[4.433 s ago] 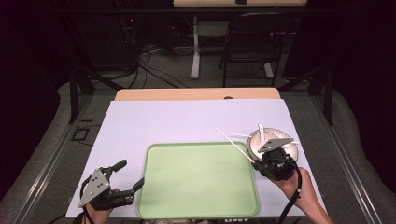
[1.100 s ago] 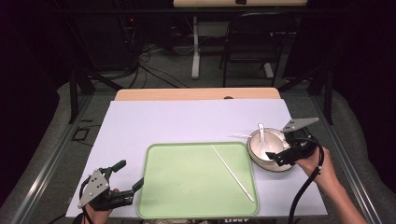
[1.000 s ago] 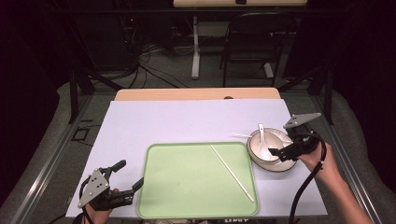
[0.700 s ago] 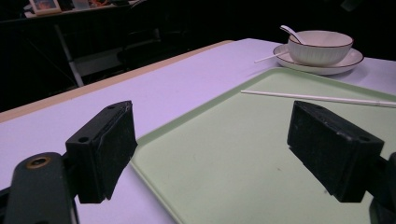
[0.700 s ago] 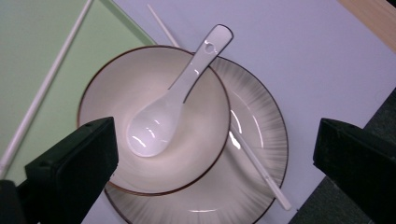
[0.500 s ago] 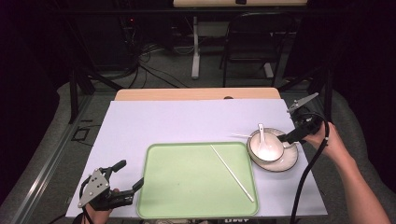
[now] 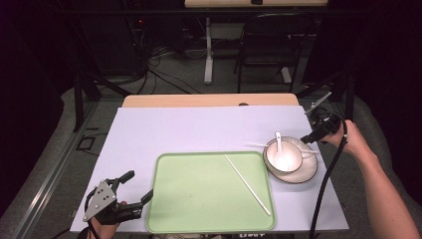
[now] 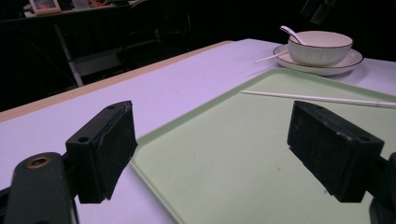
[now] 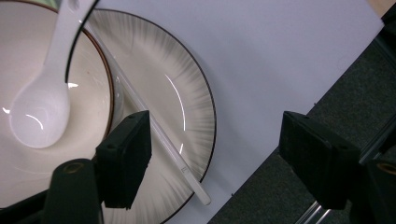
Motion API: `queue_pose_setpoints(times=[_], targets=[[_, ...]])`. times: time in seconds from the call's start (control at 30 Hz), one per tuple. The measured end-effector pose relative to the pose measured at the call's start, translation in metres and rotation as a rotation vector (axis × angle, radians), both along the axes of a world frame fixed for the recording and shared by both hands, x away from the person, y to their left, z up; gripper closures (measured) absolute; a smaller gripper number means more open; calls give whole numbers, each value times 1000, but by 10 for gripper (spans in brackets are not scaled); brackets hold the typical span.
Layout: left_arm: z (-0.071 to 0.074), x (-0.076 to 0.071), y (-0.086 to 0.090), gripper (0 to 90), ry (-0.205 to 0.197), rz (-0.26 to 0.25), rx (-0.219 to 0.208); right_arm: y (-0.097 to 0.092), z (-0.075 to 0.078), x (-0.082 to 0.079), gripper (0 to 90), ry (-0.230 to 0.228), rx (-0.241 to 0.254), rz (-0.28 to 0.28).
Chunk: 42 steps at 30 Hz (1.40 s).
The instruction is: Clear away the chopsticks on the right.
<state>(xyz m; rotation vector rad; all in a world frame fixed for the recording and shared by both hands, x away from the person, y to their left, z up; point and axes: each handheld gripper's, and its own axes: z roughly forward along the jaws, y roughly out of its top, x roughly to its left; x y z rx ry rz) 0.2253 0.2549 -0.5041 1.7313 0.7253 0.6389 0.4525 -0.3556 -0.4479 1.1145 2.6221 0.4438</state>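
One thin white chopstick (image 9: 154, 135) lies across the plate (image 9: 191, 112), beside the bowl (image 9: 88, 154). It looks light, stiff and slippery, so its free end is best to pinch. Right claw (image 9: 215, 154) hangs spread above it, jaws just closing on nothing. Left claw (image 8: 224, 149) rests spread.

Bowl (image 9: 28, 186) cut off at left edge, spoon (image 9: 42, 102) handle cropped at top

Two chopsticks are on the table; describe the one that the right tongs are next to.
At the table's right stands a plate carrying a bowl. The chopstick lies across that plate behind the bowl, beside the right tongs. Its twin lies on the green tray.
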Motion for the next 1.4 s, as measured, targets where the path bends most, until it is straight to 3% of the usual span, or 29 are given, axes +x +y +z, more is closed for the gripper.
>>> queue_pose_setpoints(times=[0.2, 0.23, 0.3, 0.4, 0.47, 0.5, 0.63, 0.7, 0.77, 1.0, 1.03, 1.17, 1.27, 1.33, 1.4], targets=[[0, 0, 0, 154, 1, 1, -2, 3, -17, 4, 417, 70, -59, 27], [0, 0, 0, 154, 0, 1, -2, 3, -17, 5, 431, 75, -79, 63], [0, 0, 0, 154, 1, 1, 0, 6, -23, 3, 456, 78, -84, 80], [0, 0, 0, 154, -1, 1, 0, 10, -26, 3, 492, 120, -118, 110], [0, 0, 0, 154, -1, 2, 0, 11, -33, 2, 497, 102, -86, 109], [0, 0, 0, 154, 0, 1, -1, 12, -32, 3, 503, 127, -113, 118], [0, 0, 0, 154, 0, 1, 1, 13, -38, 4, 517, 149, -106, 142], [0, 0, 0, 154, -1, 2, 0, 14, -40, 4, 529, 170, -133, 148], [0, 0, 0, 154, 0, 1, 0, 13, -45, 3, 551, 161, -103, 146], [0, 0, 0, 154, -1, 1, 1, 14, -51, 3, 645, 179, -116, 159], [0, 0, 0, 154, -1, 3, 1, 15, -51, 3, 668, 190, -135, 161], [0, 0, 0, 154, -1, 1, 1, 13, -55, 2, 720, 187, -151, 161], [0, 0, 0, 154, -1, 3, 1, 13, -56, 1, 740, 182, -150, 157], [0, 0, 0, 154, -1, 2, 1, 12, -59, 0, 781, 165, -124, 154], [0, 0, 0, 154, -1, 2, 1, 12, -59, -1, 793, 166, -136, 156]])
